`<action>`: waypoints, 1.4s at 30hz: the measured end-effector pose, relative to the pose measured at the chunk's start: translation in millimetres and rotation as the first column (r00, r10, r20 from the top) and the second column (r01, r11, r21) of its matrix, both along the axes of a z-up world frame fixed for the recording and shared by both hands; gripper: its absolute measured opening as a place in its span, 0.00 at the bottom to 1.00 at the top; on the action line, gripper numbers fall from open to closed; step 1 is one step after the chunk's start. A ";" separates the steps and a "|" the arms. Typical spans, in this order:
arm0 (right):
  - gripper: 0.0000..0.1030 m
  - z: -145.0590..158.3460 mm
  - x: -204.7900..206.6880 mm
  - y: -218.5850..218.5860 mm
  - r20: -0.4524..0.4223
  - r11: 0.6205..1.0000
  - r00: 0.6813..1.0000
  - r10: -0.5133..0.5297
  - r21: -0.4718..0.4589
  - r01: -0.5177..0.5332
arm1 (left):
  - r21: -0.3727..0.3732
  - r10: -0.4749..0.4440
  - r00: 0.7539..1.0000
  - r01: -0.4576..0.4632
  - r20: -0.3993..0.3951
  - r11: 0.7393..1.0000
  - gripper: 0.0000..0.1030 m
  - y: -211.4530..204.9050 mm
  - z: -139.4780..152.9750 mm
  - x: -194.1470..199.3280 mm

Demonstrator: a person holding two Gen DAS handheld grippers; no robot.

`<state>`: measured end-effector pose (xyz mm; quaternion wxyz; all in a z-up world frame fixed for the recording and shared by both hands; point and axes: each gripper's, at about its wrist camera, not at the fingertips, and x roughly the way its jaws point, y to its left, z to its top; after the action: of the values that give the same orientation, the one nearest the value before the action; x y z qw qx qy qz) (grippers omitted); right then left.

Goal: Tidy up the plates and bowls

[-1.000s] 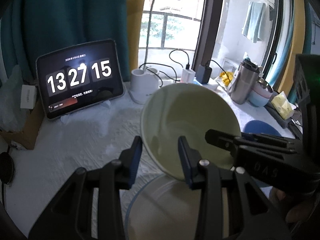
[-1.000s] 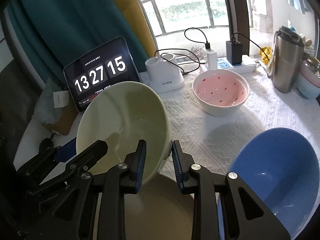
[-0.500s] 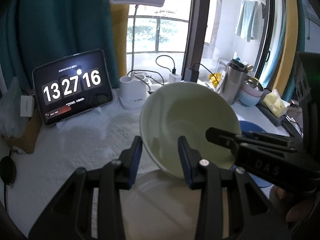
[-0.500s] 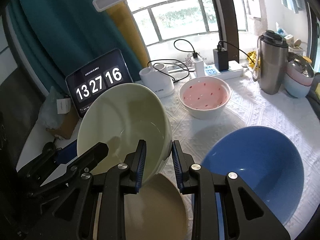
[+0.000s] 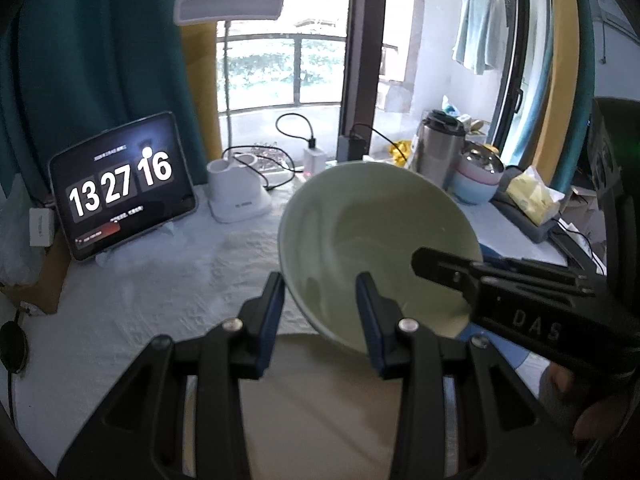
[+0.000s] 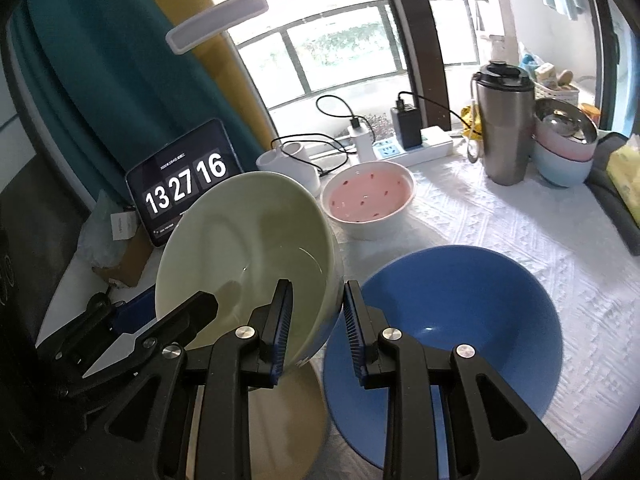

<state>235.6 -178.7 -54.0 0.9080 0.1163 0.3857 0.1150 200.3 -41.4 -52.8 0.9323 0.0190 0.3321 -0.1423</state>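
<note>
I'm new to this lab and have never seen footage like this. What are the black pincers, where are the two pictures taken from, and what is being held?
There is no robot here. A person carries a handheld two-finger tool in each hand, and each has a wide-angle camera looking forward along its fingers. One picture comes from the left tool, the other from the right tool; each tool also shows at the edge of the other's picture.

Both tools grip the rim of the same pale green bowl, one on each side, holding it tilted above a beige plate.

On the white tablecloth also lie a blue bowl and a pink bowl. Behind stand a tablet showing a clock, a desk lamp, a power strip, a steel tumbler and a stack of small bowls.
</note>
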 end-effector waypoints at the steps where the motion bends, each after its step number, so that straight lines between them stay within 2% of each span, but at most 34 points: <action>1: 0.27 0.0 -1.0 -2.6 0.001 1.000 1.000 -0.003 0.001 0.003 | 0.002 -0.004 1.000 0.004 -0.001 1.000 0.37 -3.2 0.0 -0.5; 16: 0.27 1.0 -14.7 -49.9 0.001 0.998 0.999 -0.049 0.025 0.049 | 0.032 -0.049 0.999 0.049 -0.016 0.998 0.37 -49.7 -1.7 -8.7; 32: 0.27 -15.1 -28.8 -96.6 -0.025 0.994 0.995 -0.095 0.060 0.097 | 0.078 -0.088 0.994 0.093 -0.064 0.993 0.37 -94.6 -16.1 -15.1; 42: 0.27 -25.9 -34.9 -111.1 -0.045 0.992 0.993 -0.111 0.063 0.114 | 0.100 -0.098 0.991 0.107 -0.093 0.989 0.37 -108.6 -27.3 -16.4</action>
<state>200.7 -289.8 -79.9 0.9007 0.1698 0.3932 0.0737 183.9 -150.0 -80.1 0.9059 0.0789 0.3785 -0.1730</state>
